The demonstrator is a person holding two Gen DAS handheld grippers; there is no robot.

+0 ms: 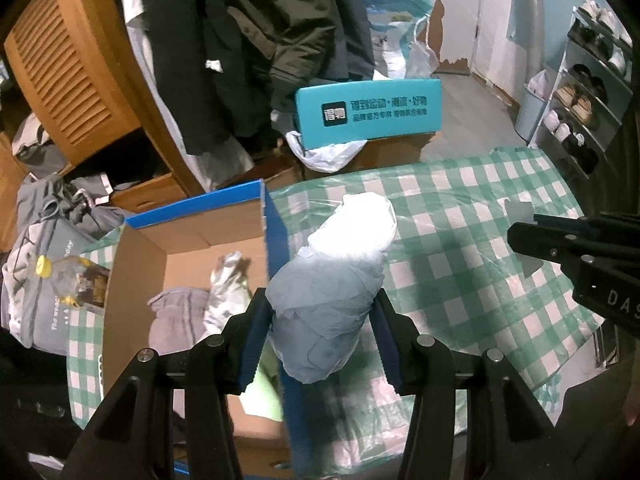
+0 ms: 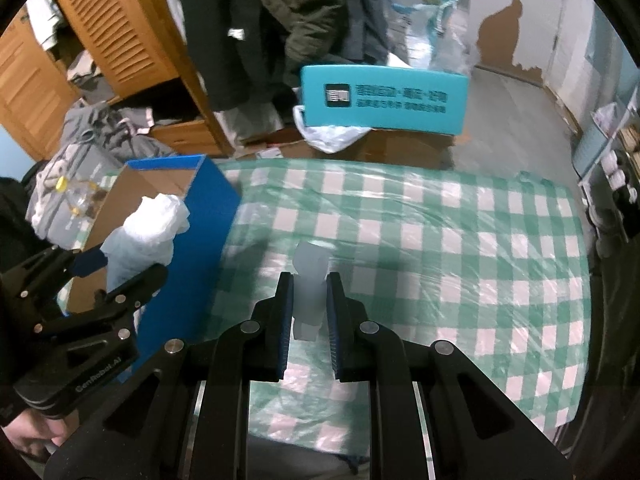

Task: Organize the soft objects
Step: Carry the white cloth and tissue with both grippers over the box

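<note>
Brown cardboard lines the inside of the open blue box (image 1: 276, 240) at lower left of the left wrist view, standing on the green-and-white checked tablecloth (image 1: 460, 240). Three soft pieces lie in it: a grey cloth (image 1: 176, 316), a crumpled white-grey garment (image 1: 226, 284) and a pale green piece (image 1: 266, 394) partly hidden behind the near finger. At lower centre of that view the left gripper (image 1: 320, 316) points steeply down, its two blue-padded fingers pressed on either side of a white crumpled bundle (image 1: 344, 264), which juts upward past the tips and hangs over the box's blue right wall. In the right wrist view the same bundle (image 2: 148, 228) shows at left, above the box's open top, with the left gripper's black frame below it and part of a hand at the lower left corner. The right gripper (image 2: 308, 300), at lower centre of its own view and also tilted down over the cloth, has its jaws nearly together on one small pale blue-grey piece (image 2: 309, 280), blurred, which stands up between the pads. A teal printed box (image 1: 368, 112) sits upper centre on brown cartons behind the table, and one clear plastic bottle with a yellow cap (image 1: 60, 280) lies left of the blue box.
</note>
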